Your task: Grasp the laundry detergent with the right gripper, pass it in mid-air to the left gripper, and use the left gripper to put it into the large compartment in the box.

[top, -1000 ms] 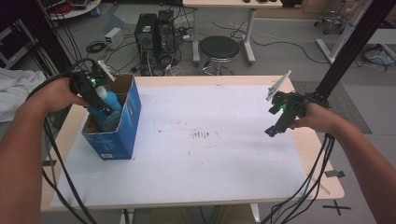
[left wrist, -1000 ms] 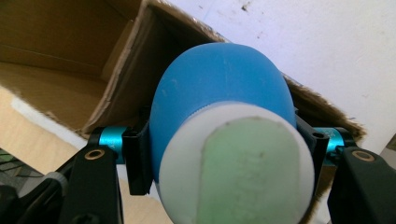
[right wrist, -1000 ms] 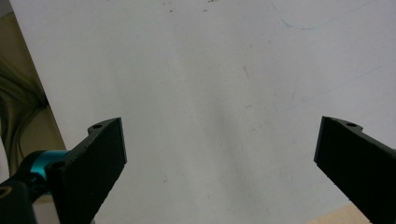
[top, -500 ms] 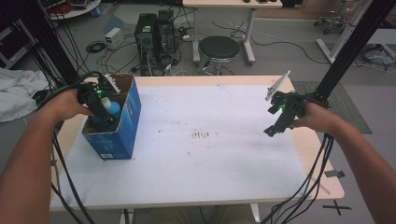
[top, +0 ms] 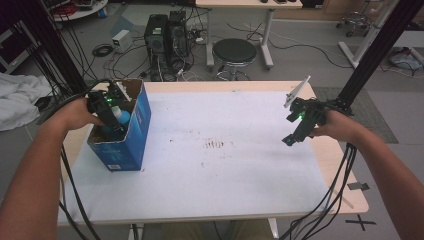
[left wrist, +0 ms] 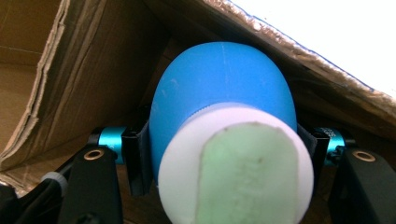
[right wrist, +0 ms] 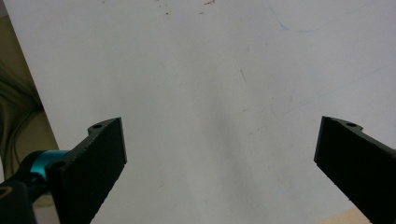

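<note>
left gripper view has the left gripper (left wrist: 224, 149) clamped on a blue bottle (left wrist: 224, 98) — the two black jaws press against its sides, just behind its white cap (left wrist: 182, 158), whose pale green end faces the camera. around the bottle stand the brown inner walls of a cardboard box (left wrist: 93, 60), with a torn edge running across the top right. in the high view the left gripper (top: 111, 117) is down inside the open top of that box (top: 132, 135), blue on the outside, which stands at the left end of the table (top: 320, 150) on a white sheet (top: 225, 170), and the bottle (top: 121, 116) shows between the box walls. well apart, over the right side of the table, the right gripper (top: 290, 140) hangs above the sheet with its jaws spread wide and nothing between them — in the right gripper view the right gripper (right wrist: 219, 149) frames bare white sheet (right wrist: 210, 70) with a few faint marks.
</note>
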Motion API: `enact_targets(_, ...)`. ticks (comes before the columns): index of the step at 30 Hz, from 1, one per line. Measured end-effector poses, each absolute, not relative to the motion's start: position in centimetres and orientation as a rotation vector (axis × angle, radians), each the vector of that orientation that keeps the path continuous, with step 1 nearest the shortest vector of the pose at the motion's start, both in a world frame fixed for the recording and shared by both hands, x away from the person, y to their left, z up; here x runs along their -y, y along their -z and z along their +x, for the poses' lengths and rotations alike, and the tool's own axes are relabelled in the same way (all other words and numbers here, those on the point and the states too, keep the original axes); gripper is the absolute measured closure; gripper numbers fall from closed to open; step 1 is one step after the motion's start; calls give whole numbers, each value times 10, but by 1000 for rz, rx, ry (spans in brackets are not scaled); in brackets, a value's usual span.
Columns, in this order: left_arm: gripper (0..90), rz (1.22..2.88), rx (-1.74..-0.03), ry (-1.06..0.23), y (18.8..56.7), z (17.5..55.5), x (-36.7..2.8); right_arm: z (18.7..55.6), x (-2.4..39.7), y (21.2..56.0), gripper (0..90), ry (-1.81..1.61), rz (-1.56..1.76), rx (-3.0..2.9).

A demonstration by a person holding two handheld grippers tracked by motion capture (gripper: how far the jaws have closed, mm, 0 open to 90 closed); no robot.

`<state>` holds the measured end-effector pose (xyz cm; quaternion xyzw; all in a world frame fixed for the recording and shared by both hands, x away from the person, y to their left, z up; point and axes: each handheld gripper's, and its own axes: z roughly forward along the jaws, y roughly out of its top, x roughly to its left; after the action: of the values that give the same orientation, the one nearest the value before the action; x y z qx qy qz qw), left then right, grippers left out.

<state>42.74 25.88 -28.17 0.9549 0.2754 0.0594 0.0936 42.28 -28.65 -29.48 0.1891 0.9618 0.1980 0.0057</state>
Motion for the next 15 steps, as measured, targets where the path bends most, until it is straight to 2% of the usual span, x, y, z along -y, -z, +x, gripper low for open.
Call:
enact_targets(9,286,2800,-846,-209,272,425,-262,422,285,296,13,-625,581,-3012)
enact_targets(15,264,2782,-842,-238,264,422,-264,421,284,294,13,-626,587,-3005)
